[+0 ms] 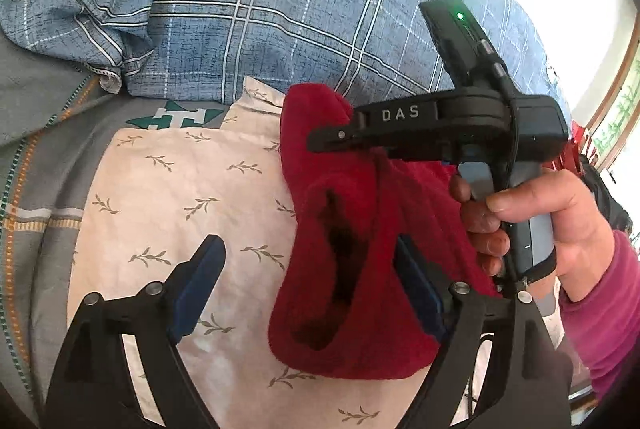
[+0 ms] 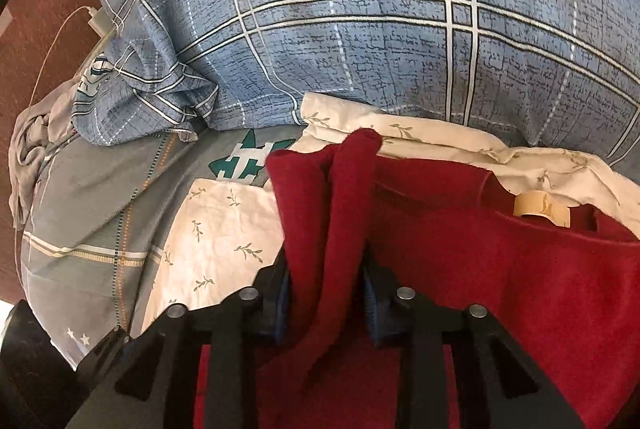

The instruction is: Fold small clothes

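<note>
Left hand-held gripper (image 1: 304, 285): I see its jaws spread wide, gripping nothing.
Right hand-held gripper (image 2: 326, 295): I see it clamped on a fold of the red garment (image 2: 480, 269).
Red garment: on leaf-print cloth (image 1: 168, 189) on the bed.

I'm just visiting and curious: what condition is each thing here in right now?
Left hand-held gripper: open, holding nothing.
Right hand-held gripper: shut on the red garment.
Red garment: bunched, partly lifted, label showing.
Leaf-print cloth: spread flat under the garment.
Blue plaid pillow: plump, lying behind.
</note>
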Available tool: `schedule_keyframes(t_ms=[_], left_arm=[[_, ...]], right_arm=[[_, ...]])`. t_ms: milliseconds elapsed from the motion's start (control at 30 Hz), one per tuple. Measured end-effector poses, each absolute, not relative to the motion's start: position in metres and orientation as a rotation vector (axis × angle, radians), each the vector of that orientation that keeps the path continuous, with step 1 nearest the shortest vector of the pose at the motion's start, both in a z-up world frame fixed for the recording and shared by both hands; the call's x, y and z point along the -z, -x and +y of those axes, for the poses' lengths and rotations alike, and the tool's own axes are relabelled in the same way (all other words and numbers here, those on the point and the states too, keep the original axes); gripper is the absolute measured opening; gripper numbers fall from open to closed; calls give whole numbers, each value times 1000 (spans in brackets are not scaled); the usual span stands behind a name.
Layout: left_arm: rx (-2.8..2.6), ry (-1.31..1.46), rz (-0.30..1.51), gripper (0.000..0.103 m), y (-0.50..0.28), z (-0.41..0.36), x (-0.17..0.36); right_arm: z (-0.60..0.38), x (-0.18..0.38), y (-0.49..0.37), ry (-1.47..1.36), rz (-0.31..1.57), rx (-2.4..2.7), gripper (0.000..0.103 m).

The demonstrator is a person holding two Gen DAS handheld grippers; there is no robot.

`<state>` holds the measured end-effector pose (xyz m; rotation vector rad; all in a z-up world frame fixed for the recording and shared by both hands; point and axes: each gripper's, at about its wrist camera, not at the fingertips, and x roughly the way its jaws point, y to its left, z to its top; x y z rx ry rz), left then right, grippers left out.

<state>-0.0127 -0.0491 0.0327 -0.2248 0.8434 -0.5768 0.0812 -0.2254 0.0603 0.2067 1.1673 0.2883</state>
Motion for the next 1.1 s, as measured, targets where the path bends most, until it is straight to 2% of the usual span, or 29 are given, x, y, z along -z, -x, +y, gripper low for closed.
schedule_keyframes(t_ms=[100, 667, 767, 867, 900, 933, 967, 1000, 1033, 1100], left_arm=[[575, 214, 842, 85, 14, -52, -31], [547, 167, 849, 85, 15, -57, -28], [549, 180, 862, 80, 13, -56, -27], [576, 215, 880, 62, 12, -54, -27], [587, 221, 882, 50, 13, -54, -28], [602, 221, 881, 41, 14, -55, -29], [606, 211, 872, 37, 17, -57, -31], [608, 201, 863, 28, 19, -59, -33], [612, 192, 853, 22, 23, -62, -36], [605, 188, 841, 19, 27, -65, -41]], right_arm=[[-227, -57, -81, -217, 1171, -282, 40], [-228, -57, -75, -235, 1139, -253, 40], [-226, -57, -76, -223, 1144, -258, 43], [-225, -56, -78, -221, 1146, -259, 42], [-225, -56, -78, -216, 1140, -258, 41], [-223, -58, -76, -203, 1129, -262, 31], [-221, -60, -74, -193, 1119, -271, 26], [-217, -64, -71, -180, 1108, -287, 22], [-215, -67, -69, -162, 1097, -287, 21], [-212, -76, -64, -133, 1072, -293, 19]])
